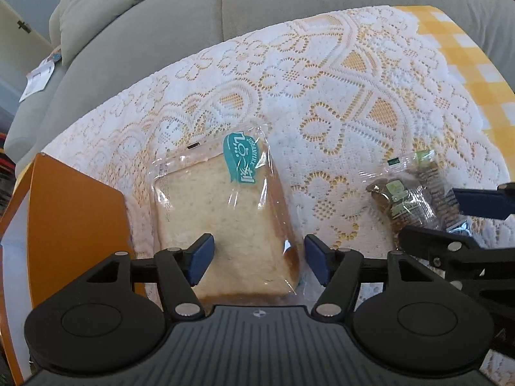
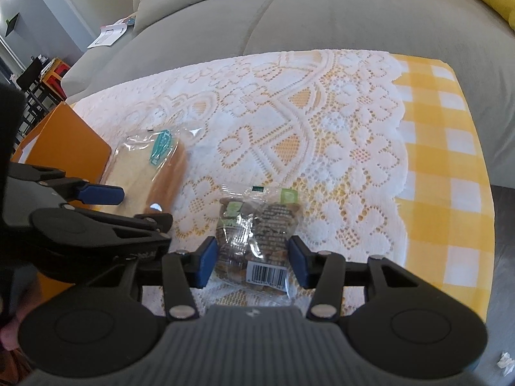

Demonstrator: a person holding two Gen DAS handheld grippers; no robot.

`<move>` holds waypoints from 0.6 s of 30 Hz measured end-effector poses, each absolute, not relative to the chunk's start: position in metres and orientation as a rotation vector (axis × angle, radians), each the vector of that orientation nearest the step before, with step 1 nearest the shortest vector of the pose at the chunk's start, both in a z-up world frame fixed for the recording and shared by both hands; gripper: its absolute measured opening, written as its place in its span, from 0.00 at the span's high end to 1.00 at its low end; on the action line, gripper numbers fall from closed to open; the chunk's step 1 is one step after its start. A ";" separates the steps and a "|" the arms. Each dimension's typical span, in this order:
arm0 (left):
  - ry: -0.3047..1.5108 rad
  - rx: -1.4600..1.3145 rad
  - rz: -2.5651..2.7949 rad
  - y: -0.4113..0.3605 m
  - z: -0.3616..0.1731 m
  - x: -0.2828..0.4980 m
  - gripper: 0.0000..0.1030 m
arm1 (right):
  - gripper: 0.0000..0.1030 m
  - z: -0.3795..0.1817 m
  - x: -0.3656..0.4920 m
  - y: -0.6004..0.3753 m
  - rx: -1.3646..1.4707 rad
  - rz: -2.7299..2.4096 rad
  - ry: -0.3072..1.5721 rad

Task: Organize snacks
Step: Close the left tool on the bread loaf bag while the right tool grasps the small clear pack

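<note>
On the white lace cloth (image 1: 322,74) two snack packs lie, each between a pair of tongs.

Landmark is the clear-wrapped white bread slice pack with a teal label (image 1: 225,212): it lies flat on the surface, just right of the orange box (image 1: 74,212). The left tongs (image 1: 257,259) stand wide apart above its near end, pads not pressing. To its right, apart, lies the clear bag of brown snacks (image 2: 254,241); the right tongs (image 2: 252,262) flank it, released, pads just beside the wrapper. Behind is a grey sofa (image 2: 322,16).
</note>
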State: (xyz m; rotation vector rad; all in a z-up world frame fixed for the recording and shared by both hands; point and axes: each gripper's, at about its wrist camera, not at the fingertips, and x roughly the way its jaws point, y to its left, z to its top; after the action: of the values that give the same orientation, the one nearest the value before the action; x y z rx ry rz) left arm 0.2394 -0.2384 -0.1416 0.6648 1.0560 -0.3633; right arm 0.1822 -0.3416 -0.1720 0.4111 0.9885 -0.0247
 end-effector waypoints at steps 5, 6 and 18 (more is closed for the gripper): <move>1.044 0.707 -0.397 -0.240 -0.145 0.239 0.17 | 0.53 -0.171 0.182 -0.341 0.382 -0.004 0.994; 1.038 0.719 -0.405 -0.240 -0.145 0.239 0.15 | 0.53 -0.172 0.182 -0.341 0.380 -0.005 0.994; 1.027 0.753 -0.445 -0.243 -0.136 0.235 0.57 | 0.53 -0.171 0.182 -0.338 0.364 -0.010 0.991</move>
State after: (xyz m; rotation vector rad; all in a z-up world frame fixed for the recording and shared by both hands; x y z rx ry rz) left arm 0.2346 -0.2430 -0.1362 0.7527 1.0267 -0.4450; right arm 0.1825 -0.3383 -0.1710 0.3641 0.9907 -0.0096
